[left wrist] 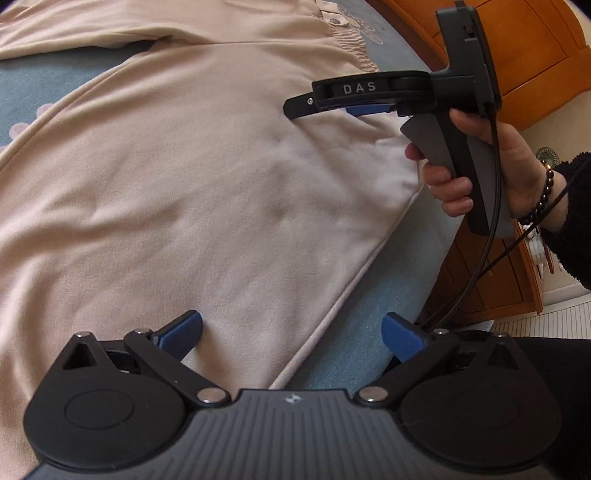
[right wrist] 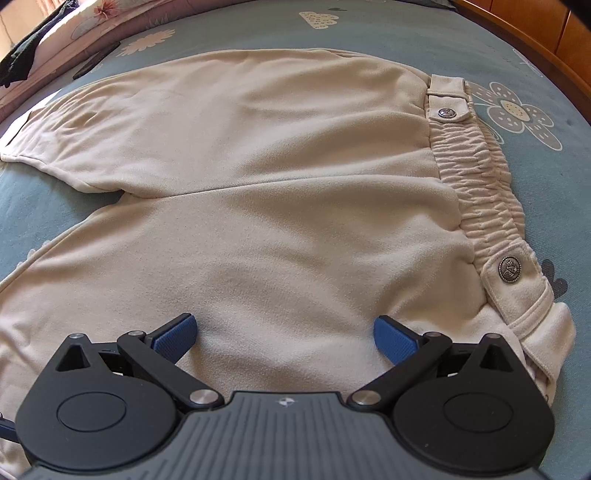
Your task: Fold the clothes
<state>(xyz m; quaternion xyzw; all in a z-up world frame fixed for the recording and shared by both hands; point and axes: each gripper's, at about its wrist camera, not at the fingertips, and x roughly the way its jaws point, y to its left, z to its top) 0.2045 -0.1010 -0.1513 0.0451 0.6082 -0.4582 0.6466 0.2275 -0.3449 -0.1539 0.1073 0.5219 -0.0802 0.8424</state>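
Bed [right wrist: 369, 40] carries cream trousers [right wrist: 258, 166] spread flat, waistband [right wrist: 480, 177] toward right side, legs running left. Right tongs [right wrist: 282, 336] gape empty over seat; left tongs [left wrist: 291, 338] gape empty over near edge.

The right gripper [right wrist: 283, 338] is seen with its blue-padded fingers [right wrist: 176, 336] spread wide apart and nothing held between them, poised over a pair of cream trousers [right wrist: 258, 206] laid flat on a bed sheet [right wrist: 388, 33] of grey-blue printed with pale flowers. Ahead of the fingers the two legs are seen running away to the left, divided by a seam, while the gathered elastic waistband [right wrist: 480, 173] lies to the right of the right finger, marked by a metal button [right wrist: 510, 270] near it and a second button [right wrist: 446, 112] further off.
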